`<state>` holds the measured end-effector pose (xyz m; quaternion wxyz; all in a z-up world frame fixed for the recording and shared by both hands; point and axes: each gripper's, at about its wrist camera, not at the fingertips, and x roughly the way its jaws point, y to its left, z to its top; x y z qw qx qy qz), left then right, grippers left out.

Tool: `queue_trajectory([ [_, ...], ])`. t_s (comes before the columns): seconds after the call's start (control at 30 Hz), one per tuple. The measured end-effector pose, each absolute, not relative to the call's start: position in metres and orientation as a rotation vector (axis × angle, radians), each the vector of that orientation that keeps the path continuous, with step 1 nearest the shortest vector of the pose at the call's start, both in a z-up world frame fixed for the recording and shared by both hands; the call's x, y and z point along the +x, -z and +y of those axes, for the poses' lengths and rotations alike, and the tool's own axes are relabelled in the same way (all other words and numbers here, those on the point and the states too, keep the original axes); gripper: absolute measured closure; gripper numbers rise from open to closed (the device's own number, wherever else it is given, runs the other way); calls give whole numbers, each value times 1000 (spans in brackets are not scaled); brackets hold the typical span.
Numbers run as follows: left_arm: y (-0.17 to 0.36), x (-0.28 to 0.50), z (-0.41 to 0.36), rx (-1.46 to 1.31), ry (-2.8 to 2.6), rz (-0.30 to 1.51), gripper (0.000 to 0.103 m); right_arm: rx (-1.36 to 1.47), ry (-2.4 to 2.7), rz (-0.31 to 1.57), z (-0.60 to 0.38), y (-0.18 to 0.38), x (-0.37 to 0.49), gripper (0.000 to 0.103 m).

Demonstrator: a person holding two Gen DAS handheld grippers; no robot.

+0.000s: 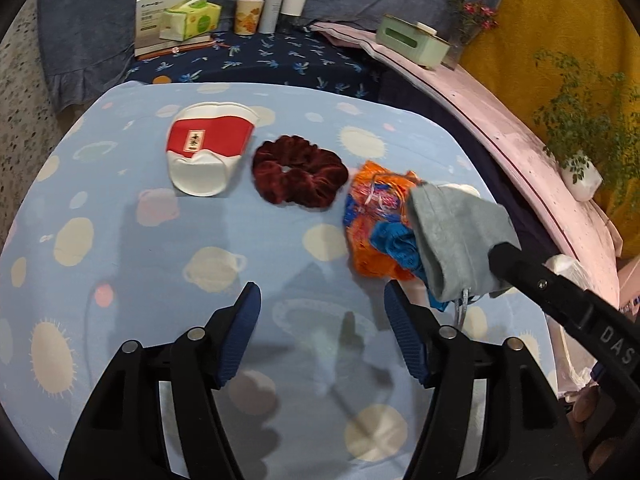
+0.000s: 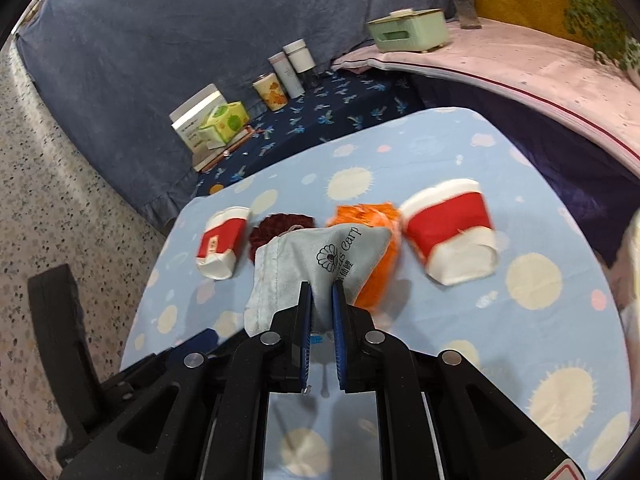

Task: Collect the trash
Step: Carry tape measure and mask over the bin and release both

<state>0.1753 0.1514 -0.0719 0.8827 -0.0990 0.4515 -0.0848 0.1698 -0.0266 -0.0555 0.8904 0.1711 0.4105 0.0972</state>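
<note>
My right gripper is shut on a grey drawstring pouch and holds it above the blue planet-print cloth; the pouch also shows in the left wrist view. My left gripper is open and empty above the cloth, just left of the pouch. A crushed red-and-white paper cup lies at the left; it also shows in the right wrist view. A second crushed cup lies to the right. An orange and blue mesh scrubber lies partly hidden under the pouch. A dark red scrunchie lies between cup and scrubber.
A tissue pack, a booklet, a printed can and two bottles stand at the back on dark blue cloth. A green box and a plant sit on the pink ledge at the right. Speckled floor lies left.
</note>
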Motion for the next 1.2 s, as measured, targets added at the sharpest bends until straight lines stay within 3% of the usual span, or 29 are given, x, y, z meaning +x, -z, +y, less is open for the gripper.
queue_trajectory([
  [0.13,79,167,136,-191,197,962,42,351,-125,901,-54,76,156,88],
  [0.3,82,157,113,-166,228,979,42,404,-75,931,-86,96,135,90],
  [0.4,82,153,98,-147,250,981,42,395,-62,904,-96,92,122,98],
  [0.97,93,177,19,-105,306,1036,43,445,34,823,-154,75,97,98],
  [1.2,100,179,9,-76,291,1039,61,460,28,823,-162,75,94,98],
])
